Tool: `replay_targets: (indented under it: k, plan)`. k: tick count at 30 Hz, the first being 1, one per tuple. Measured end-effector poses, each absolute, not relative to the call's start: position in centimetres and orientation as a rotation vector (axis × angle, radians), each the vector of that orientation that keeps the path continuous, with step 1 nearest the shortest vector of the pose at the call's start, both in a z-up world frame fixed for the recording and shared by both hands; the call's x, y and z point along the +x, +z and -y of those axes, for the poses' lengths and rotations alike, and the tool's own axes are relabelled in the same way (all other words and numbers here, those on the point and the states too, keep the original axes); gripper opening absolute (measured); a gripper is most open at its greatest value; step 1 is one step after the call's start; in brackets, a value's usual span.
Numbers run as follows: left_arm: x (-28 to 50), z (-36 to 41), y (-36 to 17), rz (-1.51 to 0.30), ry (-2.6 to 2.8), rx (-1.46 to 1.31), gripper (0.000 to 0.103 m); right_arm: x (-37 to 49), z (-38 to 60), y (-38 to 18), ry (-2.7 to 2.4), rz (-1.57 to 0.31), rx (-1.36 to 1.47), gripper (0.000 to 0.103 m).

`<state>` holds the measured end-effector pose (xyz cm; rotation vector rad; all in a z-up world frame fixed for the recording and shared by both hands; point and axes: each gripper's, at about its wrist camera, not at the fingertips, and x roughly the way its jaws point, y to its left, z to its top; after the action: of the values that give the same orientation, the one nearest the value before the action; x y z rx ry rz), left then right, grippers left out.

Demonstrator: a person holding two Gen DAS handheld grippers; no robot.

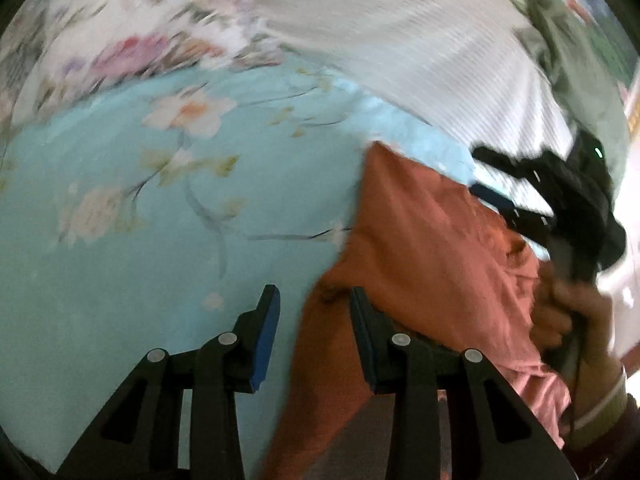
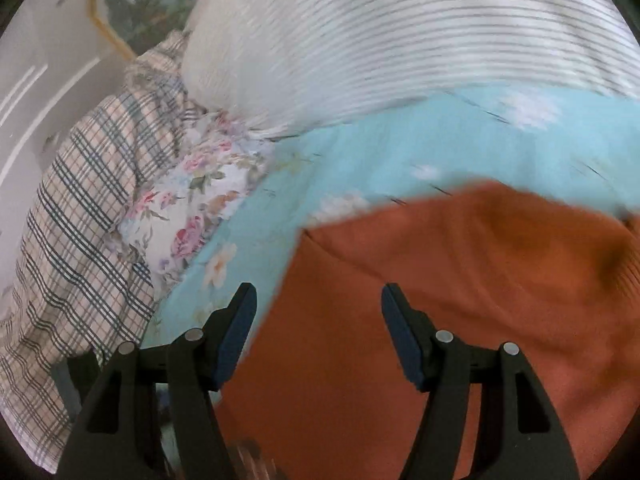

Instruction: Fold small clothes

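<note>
An orange-red small garment (image 1: 424, 264) lies on the light blue floral bedsheet (image 1: 160, 240). My left gripper (image 1: 314, 300) is open over the garment's left edge, one finger over the sheet, one over the cloth. The other gripper (image 1: 532, 200) shows at the right of the left wrist view, held by a hand (image 1: 576, 320) above the garment's far side. In the right wrist view the garment (image 2: 440, 300) fills the lower right; my right gripper (image 2: 318, 300) is open and empty just above it. Both views are blurred by motion.
A white striped pillow (image 2: 400, 48) lies beyond the garment. A flowered cloth (image 2: 192, 208) and a plaid blanket (image 2: 80, 220) are bunched at the left. A wall with a framed picture (image 2: 144, 4) stands behind.
</note>
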<state>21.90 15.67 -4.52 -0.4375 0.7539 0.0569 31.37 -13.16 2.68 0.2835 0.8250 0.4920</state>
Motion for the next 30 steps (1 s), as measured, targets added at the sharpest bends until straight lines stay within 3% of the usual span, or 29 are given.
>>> replay_targets:
  k: [9, 12, 22, 30]
  plan:
    - [26.4, -10.2, -3.8, -0.785, -0.166, -0.233, 0.037, 22.3, 25.2, 1.5, 0.046, -0.866, 0.279, 0.066]
    - [27.6, -9.2, -6.0, -0.872, -0.109, -0.133, 0.037, 20.7, 28.8, 1.9, -0.023, -0.829, 0.306, 0.059]
    - [26.1, -9.6, -5.3, -0.897, -0.072, -0.137, 0.036, 13.7, 32.2, 4.6, -0.112, -0.739, 0.345, 0.062]
    - [18.4, -13.1, -3.5, -0.877, -0.092, -0.255, 0.061, 6.2, 34.8, 3.5, -0.148, -0.756, 0.380, 0.066]
